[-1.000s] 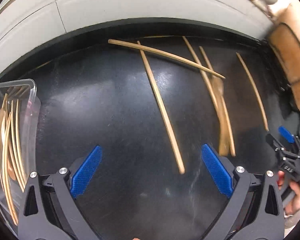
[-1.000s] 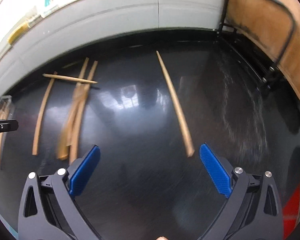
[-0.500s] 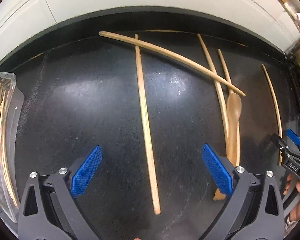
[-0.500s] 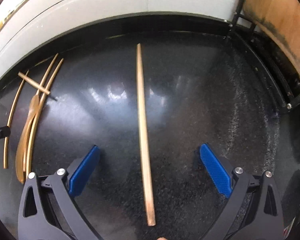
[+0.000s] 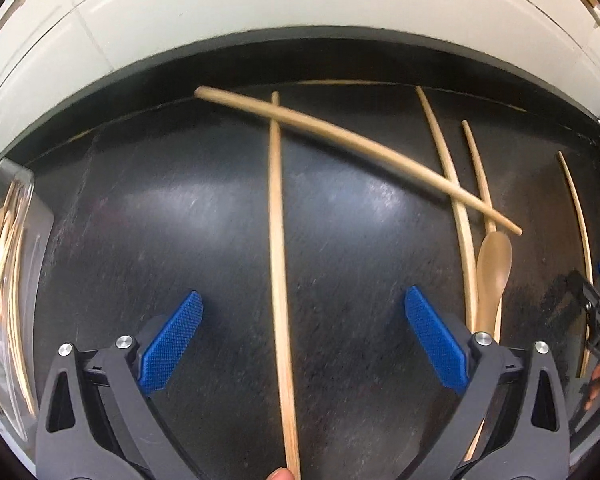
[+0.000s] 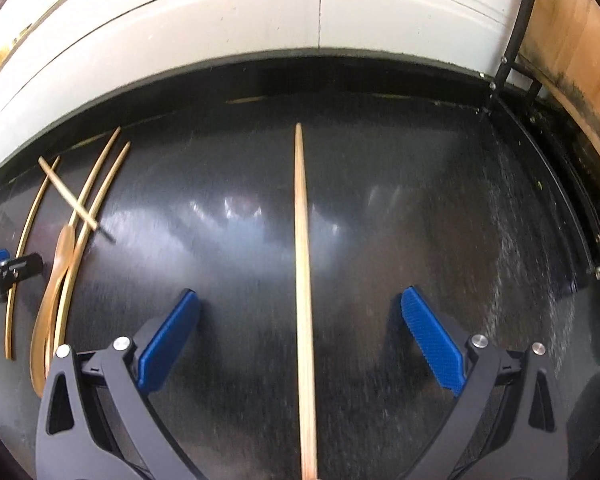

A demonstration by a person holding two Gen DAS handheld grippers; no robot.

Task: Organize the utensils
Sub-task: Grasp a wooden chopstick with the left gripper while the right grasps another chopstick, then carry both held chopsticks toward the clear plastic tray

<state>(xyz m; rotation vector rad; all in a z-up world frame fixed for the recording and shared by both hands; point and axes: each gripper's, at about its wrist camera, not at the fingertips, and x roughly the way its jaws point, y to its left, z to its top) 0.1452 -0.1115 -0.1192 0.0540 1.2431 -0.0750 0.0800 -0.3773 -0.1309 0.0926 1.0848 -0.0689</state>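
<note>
Several wooden chopsticks and a wooden spoon lie loose on a black counter. In the left wrist view, my left gripper is open and straddles one chopstick that runs lengthwise between its blue pads. Another chopstick crosses the far end of it. In the right wrist view, my right gripper is open too, with a single chopstick lying centred between its fingers. The spoon and the other sticks lie off to its left.
A clear plastic tray with several wooden utensils in it stands at the counter's left edge. A white tiled wall backs the counter. A black wire rack with a wooden board stands at the right. The other gripper shows at each view's edge.
Both grippers have moved forward and lined up, so that each has a chopstick running straight between its open fingers. No utensil has moved.
</note>
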